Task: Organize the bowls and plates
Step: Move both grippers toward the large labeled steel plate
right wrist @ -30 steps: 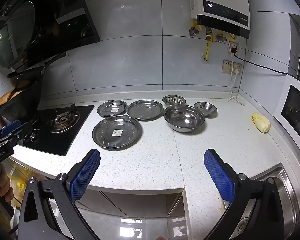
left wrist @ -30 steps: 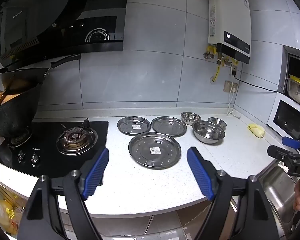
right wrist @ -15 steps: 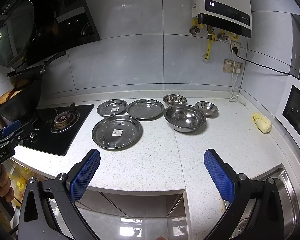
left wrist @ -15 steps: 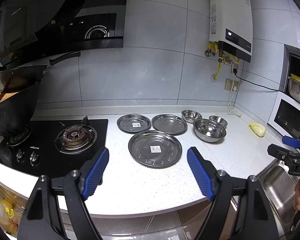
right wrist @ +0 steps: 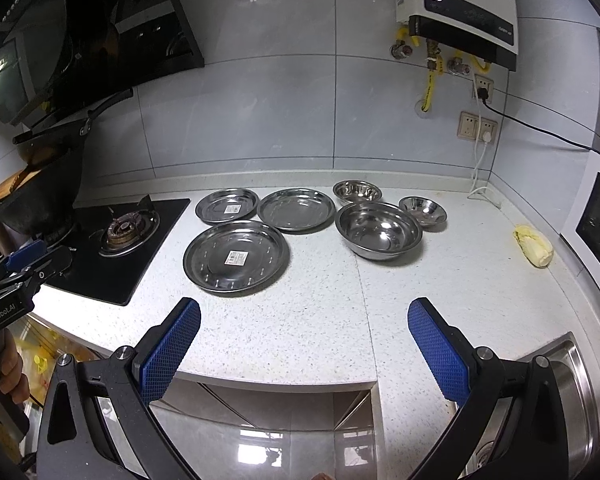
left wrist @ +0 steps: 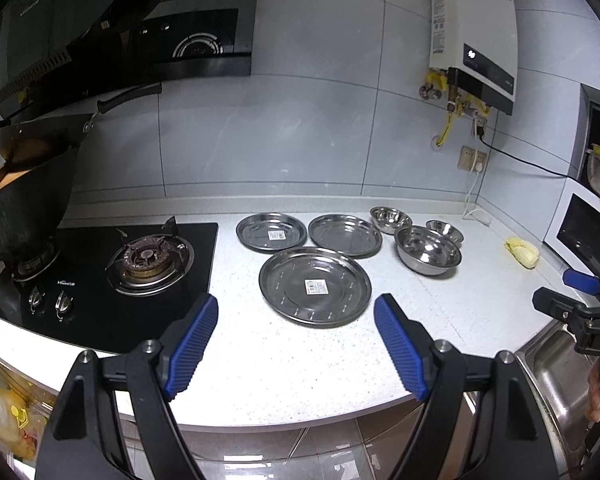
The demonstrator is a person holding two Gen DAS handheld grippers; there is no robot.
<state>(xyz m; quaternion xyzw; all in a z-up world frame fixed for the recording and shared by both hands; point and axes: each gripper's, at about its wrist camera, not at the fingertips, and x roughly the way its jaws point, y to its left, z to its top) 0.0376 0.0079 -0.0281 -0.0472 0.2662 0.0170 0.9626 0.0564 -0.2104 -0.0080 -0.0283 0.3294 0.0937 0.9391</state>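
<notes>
Three steel plates lie on the white counter: a large one [left wrist: 315, 286] [right wrist: 236, 256] in front, a small one [left wrist: 271, 235] [right wrist: 226, 205] behind it on the left, a medium one [left wrist: 345, 234] [right wrist: 296, 209] on the right. Three steel bowls stand to their right: a large one [left wrist: 428, 249] [right wrist: 378, 229] and two small ones [left wrist: 390, 218] [left wrist: 444, 229] behind. My left gripper [left wrist: 296, 340] is open and empty above the counter's front edge. My right gripper [right wrist: 304, 348] is open and empty, off the front edge.
A black gas hob [left wrist: 100, 280] with a wok [left wrist: 20, 200] is on the left. A sink [left wrist: 560, 380] is at the right, a microwave [left wrist: 588, 232] at the far right. A yellow sponge [right wrist: 534, 246] lies near it. A water heater [left wrist: 476, 36] hangs on the wall.
Both grippers have drifted slightly forward and up; the plates and bowls sit a little lower in view. Nothing was taken hold of.
</notes>
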